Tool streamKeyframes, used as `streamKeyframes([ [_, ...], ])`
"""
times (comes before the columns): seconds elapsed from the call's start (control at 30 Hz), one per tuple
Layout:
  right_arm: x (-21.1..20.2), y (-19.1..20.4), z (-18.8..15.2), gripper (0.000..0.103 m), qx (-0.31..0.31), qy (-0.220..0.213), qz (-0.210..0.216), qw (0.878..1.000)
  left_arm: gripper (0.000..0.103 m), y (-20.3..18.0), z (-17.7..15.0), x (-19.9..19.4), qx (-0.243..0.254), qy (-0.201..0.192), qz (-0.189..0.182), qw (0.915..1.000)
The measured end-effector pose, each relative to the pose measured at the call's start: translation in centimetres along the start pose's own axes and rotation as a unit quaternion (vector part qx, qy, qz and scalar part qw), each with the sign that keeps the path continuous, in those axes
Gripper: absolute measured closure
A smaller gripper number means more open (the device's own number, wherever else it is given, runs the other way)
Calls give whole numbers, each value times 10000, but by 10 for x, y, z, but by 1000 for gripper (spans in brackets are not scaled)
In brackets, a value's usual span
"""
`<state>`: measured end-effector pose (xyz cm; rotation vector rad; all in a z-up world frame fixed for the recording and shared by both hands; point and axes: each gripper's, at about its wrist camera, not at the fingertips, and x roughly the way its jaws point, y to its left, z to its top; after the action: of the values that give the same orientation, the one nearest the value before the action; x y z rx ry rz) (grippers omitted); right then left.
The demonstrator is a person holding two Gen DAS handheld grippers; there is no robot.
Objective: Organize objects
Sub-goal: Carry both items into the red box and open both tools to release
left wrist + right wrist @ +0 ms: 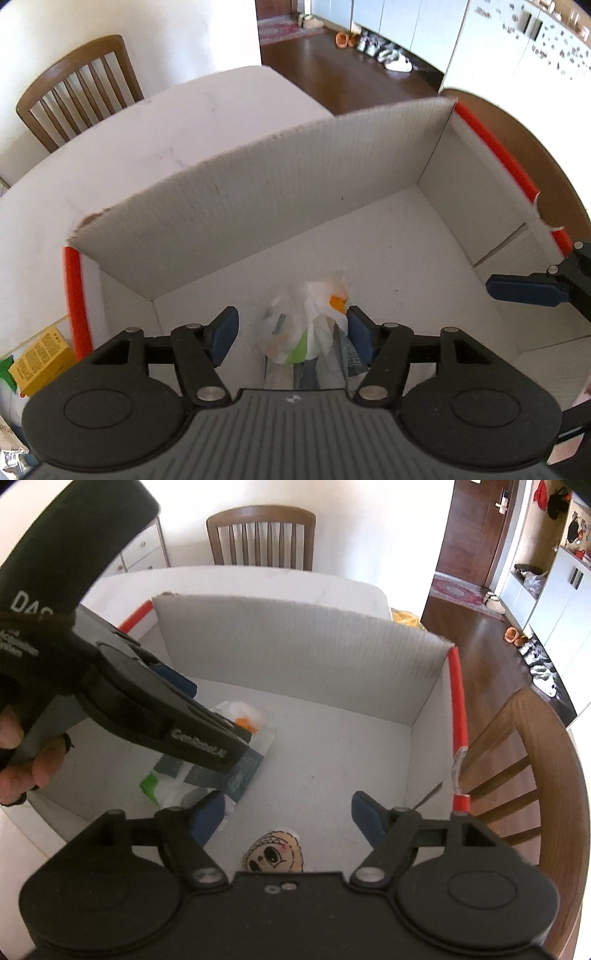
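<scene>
A white cardboard box with red edge strips stands on the table. On its floor lies a clear plastic bag holding white, green and orange items on top of a dark printed packet. My left gripper is open and straddles the bag; its left pad stands clear and its right pad sits right beside the bag. My right gripper hangs open inside the box with nothing between its pads. A small packet with a cartoon face lies just below it. One right finger shows at the edge of the left wrist view.
A yellow carton and a foil packet lie on the white table left of the box. Wooden chairs stand at the far side and close to the box's right wall. A hand holds the left gripper.
</scene>
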<state>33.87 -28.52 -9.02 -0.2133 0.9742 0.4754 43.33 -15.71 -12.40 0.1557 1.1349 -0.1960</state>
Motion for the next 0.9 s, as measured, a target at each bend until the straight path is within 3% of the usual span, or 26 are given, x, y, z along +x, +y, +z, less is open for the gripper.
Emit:
streamKeyframes([
  [0.43,-41,4,-2,27,96,-408,109,9991,40,7,-25,-69,-203,-674,-237,9972],
  [0.9,-82,50,-6,26,128,-821,277,9962,40,41,-68,-127,-301,-1281,-395,9905],
])
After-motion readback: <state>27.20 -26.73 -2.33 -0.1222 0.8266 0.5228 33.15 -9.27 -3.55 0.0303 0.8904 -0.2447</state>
